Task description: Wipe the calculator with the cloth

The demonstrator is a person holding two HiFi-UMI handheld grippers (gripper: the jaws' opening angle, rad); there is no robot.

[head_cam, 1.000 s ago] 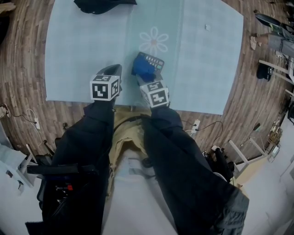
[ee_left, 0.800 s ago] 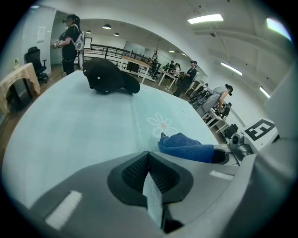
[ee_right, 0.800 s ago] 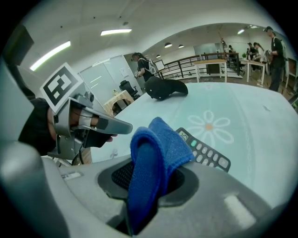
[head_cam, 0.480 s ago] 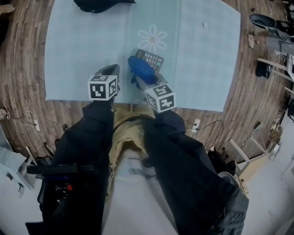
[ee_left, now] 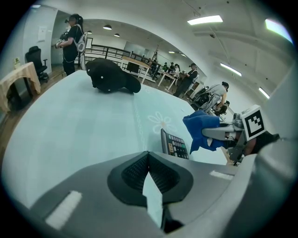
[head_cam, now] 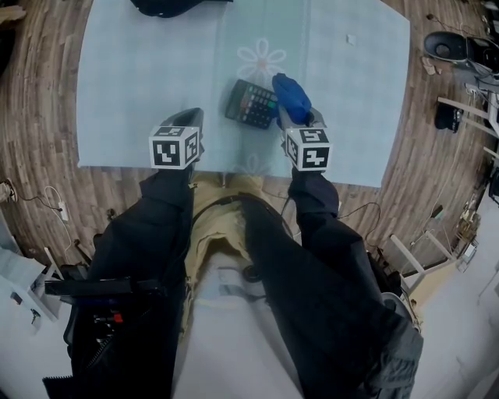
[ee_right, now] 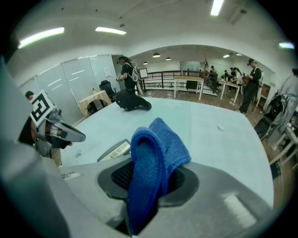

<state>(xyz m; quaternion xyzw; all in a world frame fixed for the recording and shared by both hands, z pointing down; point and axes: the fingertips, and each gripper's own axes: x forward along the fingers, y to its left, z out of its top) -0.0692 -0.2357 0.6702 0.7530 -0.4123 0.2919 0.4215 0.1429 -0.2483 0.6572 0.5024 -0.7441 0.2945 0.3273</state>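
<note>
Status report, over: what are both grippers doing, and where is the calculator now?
Left gripper shut, empty, left of calculator. Right gripper shut on blue cloth, just right of calculator. Nothing blocking; black bag at far edge.

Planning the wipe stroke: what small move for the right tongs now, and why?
Probably shift the right tongs left and down to lay the cloth on the calculator: the cloth is clamped but sits beside its right edge, off the keys.
</note>
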